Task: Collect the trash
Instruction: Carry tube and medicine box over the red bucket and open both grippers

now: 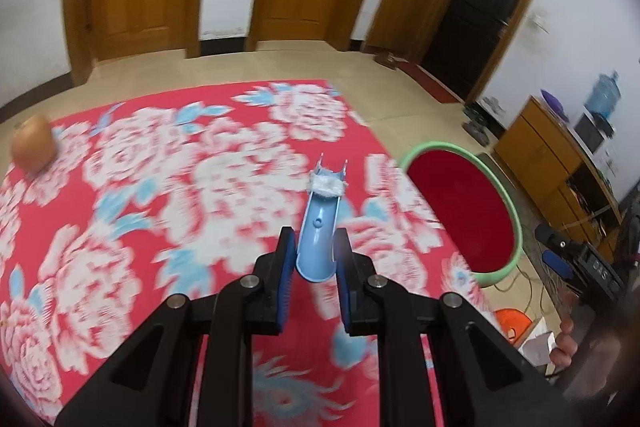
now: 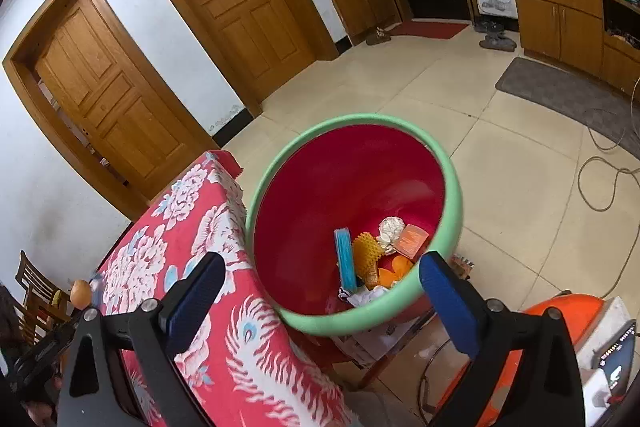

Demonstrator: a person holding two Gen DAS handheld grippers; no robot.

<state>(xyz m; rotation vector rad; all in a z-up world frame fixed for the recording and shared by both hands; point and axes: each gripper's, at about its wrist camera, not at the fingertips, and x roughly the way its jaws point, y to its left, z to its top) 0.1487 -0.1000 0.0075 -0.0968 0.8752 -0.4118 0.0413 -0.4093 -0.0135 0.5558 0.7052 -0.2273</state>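
Red floral table [image 1: 120, 187], tiled floor; red bin [image 2: 452, 211] beside it. Left gripper [image 1: 316, 251] clamps blue plastic piece [image 1: 320, 227]; right gripper [image 2: 320, 291] wide open, empty, over bin.

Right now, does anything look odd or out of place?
Nothing is spilled. The left tongs hold a blue plastic piece with white fluff stuck on it. A round orange fruit sits alone at the table's far edge.

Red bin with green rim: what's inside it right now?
In the red bin: a blue flat piece, a yellow spiky item, crumpled white paper, an orange card, and orange scraps. The near rim hides whatever lies below them.
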